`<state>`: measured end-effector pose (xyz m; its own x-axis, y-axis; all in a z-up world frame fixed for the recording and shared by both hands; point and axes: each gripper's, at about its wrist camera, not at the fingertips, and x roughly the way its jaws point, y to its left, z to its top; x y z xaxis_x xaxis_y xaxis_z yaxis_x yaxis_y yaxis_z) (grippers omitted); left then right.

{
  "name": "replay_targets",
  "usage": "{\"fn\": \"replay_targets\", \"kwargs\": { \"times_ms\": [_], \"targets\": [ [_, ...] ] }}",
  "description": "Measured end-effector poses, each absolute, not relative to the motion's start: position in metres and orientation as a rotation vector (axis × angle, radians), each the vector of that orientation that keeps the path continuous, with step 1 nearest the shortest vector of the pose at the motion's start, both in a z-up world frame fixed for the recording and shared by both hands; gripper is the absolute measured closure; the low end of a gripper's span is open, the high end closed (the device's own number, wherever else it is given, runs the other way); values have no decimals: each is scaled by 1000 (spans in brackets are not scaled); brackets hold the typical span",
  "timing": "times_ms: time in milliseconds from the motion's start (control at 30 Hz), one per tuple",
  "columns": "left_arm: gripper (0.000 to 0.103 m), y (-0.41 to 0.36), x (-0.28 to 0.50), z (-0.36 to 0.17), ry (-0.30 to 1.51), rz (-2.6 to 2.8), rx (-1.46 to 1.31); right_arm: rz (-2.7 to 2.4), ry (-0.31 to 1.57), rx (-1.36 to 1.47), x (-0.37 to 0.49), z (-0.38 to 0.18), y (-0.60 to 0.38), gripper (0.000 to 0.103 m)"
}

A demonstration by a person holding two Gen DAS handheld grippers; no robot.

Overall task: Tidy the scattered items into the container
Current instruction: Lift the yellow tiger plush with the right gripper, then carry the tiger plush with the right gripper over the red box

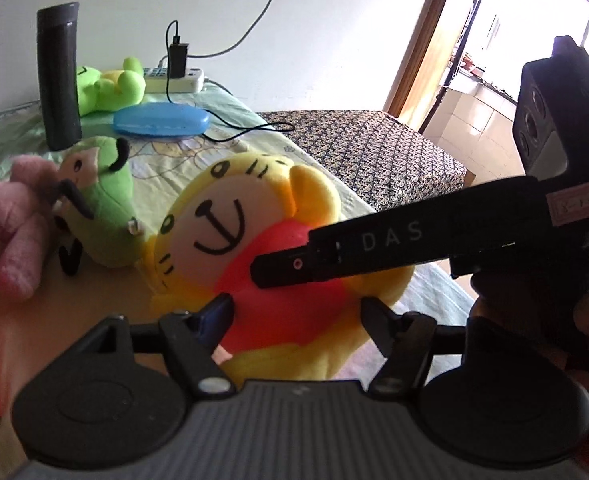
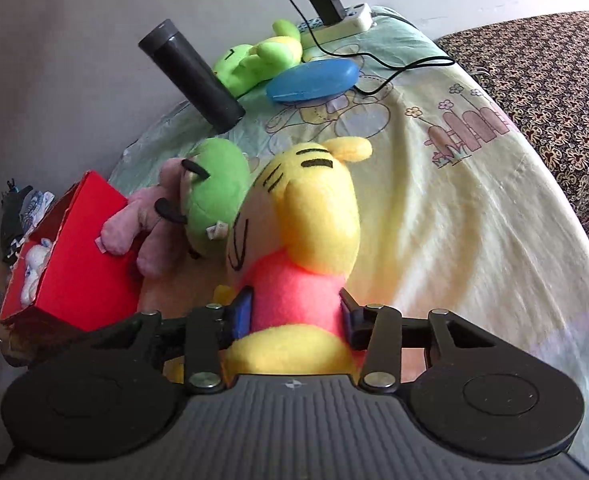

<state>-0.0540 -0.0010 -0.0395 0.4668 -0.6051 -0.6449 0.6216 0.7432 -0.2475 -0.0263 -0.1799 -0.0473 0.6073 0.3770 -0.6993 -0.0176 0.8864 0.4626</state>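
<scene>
Left wrist view: left gripper (image 1: 296, 312) spread wide either side of the yellow plush tiger in a red shirt (image 1: 254, 248) at twelve o'clock, seemingly not touching it; right gripper (image 1: 278, 270) entering from three o'clock. Right wrist view: fingers (image 2: 243, 312) pinching the tiger's red torso; open red cardboard box (image 2: 74, 256) at nine o'clock; green plush toy (image 2: 214, 196) and pink plush toy (image 2: 142, 228) between.

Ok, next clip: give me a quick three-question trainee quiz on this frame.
1. True or false: the right gripper is closed on the yellow plush.
2. Which lies nearest the power strip? A) blue case B) light green frog plush C) red box
3. Fill in: the black flask stands ____ on the bed.

Key: 1 true; 2 B; 3 upright.
</scene>
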Motion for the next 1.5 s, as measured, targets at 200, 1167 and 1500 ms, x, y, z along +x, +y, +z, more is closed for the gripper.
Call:
{"fn": "replay_targets", "kwargs": {
  "times_ms": [200,1167,1500],
  "targets": [
    [26,45,-78,-45,825,-739,25,275,948,510,-49,-57,-151,59],
    [17,121,-85,-82,1062,-792,-136,222,1011,595,-93,-73,-78,52],
    [23,116,-112,-56,922,-721,-39,388,979,489,-88,-61,-81,57]
  ]
}}
